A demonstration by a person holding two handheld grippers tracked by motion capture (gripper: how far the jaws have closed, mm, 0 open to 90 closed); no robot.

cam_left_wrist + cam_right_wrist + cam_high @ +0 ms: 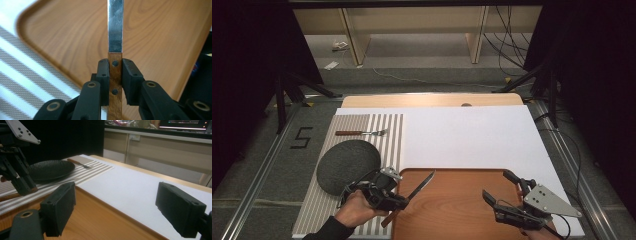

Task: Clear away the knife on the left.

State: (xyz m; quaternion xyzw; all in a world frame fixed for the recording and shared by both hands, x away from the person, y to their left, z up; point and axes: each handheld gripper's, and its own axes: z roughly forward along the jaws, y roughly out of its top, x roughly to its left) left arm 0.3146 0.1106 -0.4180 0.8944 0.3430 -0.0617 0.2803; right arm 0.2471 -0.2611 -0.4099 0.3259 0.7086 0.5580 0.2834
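Note:
My left gripper [403, 200] is shut on the wooden handle of a knife [421, 185], over the left edge of a wooden tray [462, 210]. The steel blade points up and to the right above the tray. In the left gripper view the black pads [103, 72] press on both sides of the riveted handle [115, 82], and the blade [115, 27] runs straight ahead. My right gripper [497, 184] hovers over the tray's right part, open, with nothing between its pads [60, 207].
A dark round plate [347, 165] and a fork [362, 132] lie on a striped placemat [387, 135] to the left. A white board [472, 135] covers the table behind the tray. The right gripper view shows the plate [50, 170] and the left gripper [15, 170].

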